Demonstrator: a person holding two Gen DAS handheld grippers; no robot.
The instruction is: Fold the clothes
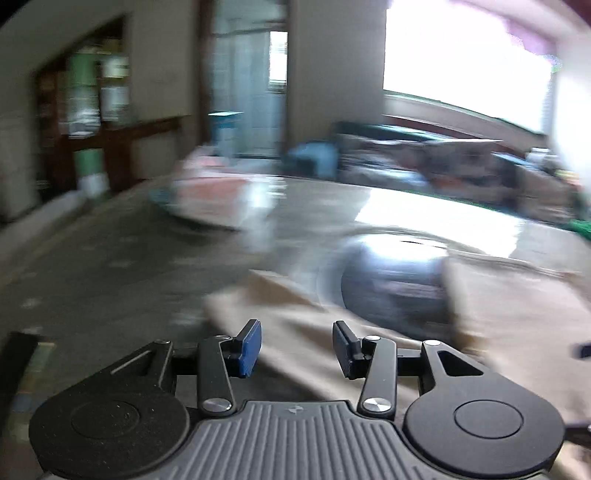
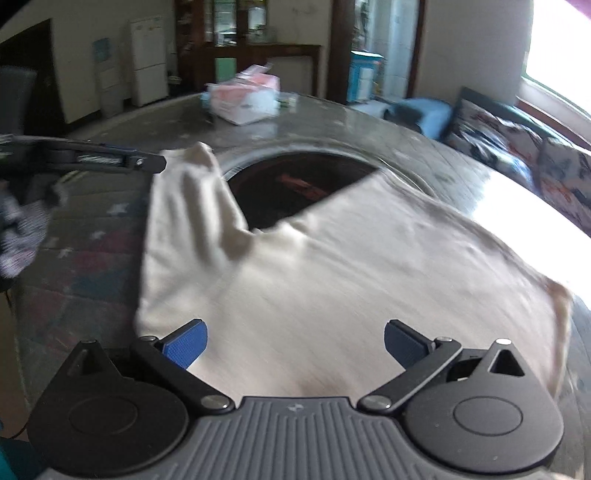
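Note:
A cream garment (image 2: 303, 288) lies spread on a round glass-topped table (image 2: 424, 147), partly over the table's dark centre hole (image 2: 295, 184). Its left part (image 2: 192, 192) is lifted into a raised fold beside the left gripper (image 2: 147, 160), which reaches in from the left edge of the right wrist view. In the blurred left wrist view the left gripper (image 1: 297, 343) is open above the cream cloth (image 1: 295, 332), with nothing between its blue pads (image 1: 249, 347). My right gripper (image 2: 295, 343) is wide open just above the garment's near part.
A pink and white tissue pack (image 2: 247, 96) sits at the table's far side. A patterned sofa (image 2: 517, 144) stands at the right under a bright window. A white fridge (image 2: 147, 59) and dark wooden shelves (image 2: 229, 26) stand at the back.

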